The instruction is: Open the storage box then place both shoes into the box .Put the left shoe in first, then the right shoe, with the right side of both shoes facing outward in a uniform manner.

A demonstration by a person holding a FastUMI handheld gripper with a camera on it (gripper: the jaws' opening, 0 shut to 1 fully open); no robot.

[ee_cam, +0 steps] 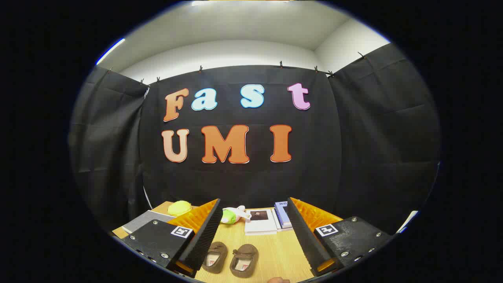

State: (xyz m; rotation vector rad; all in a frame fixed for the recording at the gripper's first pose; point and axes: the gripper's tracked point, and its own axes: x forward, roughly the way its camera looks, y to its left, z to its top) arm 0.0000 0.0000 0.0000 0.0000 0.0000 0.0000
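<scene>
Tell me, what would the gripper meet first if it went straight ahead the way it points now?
The gripper, fingers open and holding nothing, points over the brown shoes between its fingers. Going straight on it would probably reach the white book first, though depth is unclear.

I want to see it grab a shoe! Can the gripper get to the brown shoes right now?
Probably yes. The gripper has its fingers wide open, and both brown shoes lie on the bare wooden table between them, with nothing in the way.

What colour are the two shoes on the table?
Brown; the two shoes lie between the open gripper fingers, in the gripper view.
</scene>
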